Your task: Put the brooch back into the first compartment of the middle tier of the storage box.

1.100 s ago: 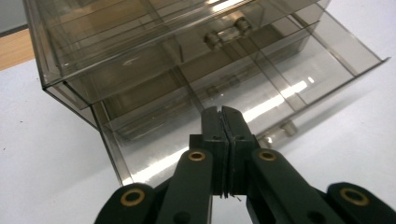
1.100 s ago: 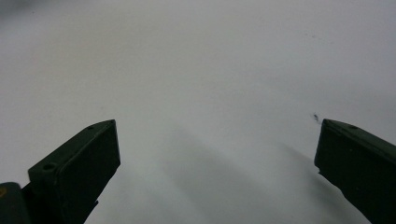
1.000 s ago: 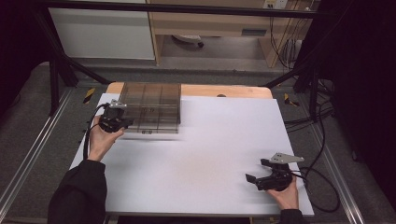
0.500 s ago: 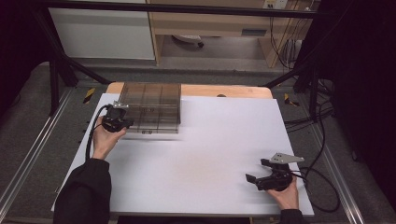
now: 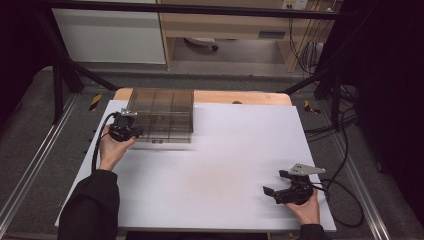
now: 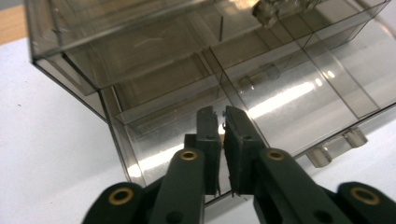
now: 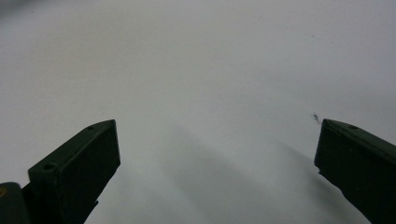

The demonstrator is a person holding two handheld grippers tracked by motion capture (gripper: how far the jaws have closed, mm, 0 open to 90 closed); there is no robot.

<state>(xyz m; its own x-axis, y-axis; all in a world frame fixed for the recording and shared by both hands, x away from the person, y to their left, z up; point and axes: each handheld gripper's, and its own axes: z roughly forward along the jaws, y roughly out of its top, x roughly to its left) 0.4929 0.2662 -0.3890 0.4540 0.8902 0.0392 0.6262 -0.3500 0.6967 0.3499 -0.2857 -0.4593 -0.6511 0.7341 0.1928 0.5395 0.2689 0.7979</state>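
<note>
A: Where's the smoked plastic drawer box (image 5: 161, 116)?

B: Far left of the white table (image 5: 225, 165), long side running left to right. The left gripper (image 6: 221, 122) is right at its near-left corner.

A: Jaws?

B: Narrow, a thin slit between the pads, and they've just been opening a bit. They look to straddle the thin drawer wall; whether they pinch it I can't tell.

A: Right gripper (image 5: 274, 192)?

B: Near right, well apart from the box, jaws wide with nothing between. The left hand (image 5: 112, 150) is far nearer, so I'd judge any pull comes from it, toward the near edge.
</note>
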